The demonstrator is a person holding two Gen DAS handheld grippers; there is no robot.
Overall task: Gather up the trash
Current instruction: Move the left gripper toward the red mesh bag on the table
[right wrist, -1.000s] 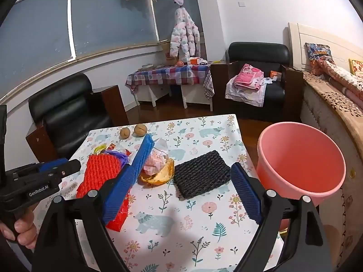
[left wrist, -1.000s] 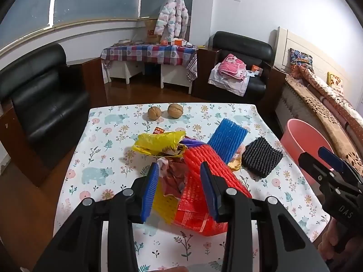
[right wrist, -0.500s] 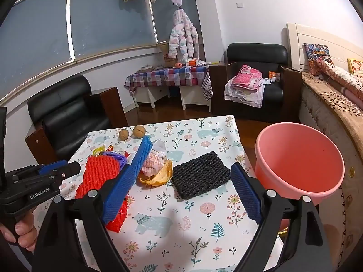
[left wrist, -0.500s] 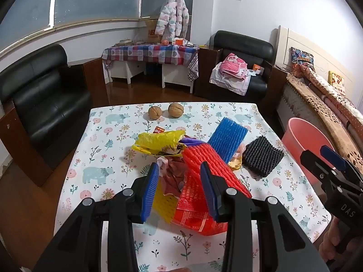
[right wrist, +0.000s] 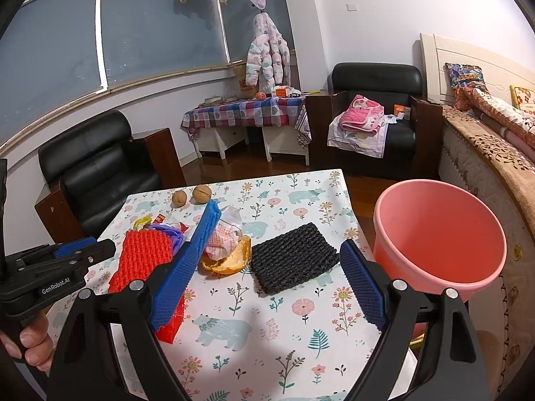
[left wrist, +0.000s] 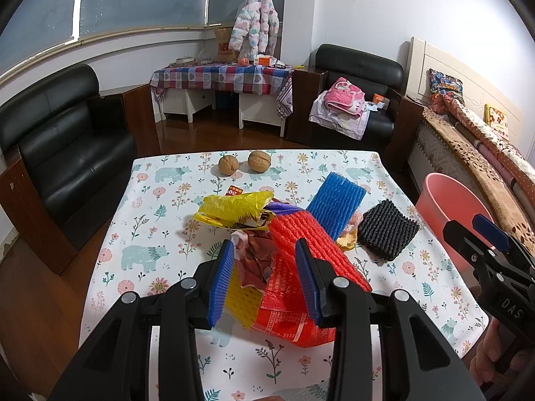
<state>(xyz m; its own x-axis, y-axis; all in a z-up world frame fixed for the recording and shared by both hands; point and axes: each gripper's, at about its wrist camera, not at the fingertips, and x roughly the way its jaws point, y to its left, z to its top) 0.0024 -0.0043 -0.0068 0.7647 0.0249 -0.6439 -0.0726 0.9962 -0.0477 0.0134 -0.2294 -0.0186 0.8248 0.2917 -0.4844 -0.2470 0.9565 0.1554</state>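
Right gripper (right wrist: 265, 287) over table (right wrist: 267, 327) near edge, jaws wide apart w/ nothing between. Black foam pad (right wrist: 292, 259) nr right edge. Orange peel (right wrist: 230, 260) just left of it, touching crumpled wrapper (right wrist: 222, 239). Blue foam (right wrist: 204, 230) leans along wrapper's left side. Red foam (right wrist: 145, 254) nr left edge. 2 walnuts (right wrist: 192, 196) at far edge, side by side. Pink bucket (right wrist: 441, 237) off table's right edge. Left gripper (right wrist: 60, 257) in a hand (right wrist: 31, 344) at left edge; its jaws can't be made out.

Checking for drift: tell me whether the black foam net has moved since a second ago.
No. The black foam net lies in the same spot between the orange peel and the pink bucket.
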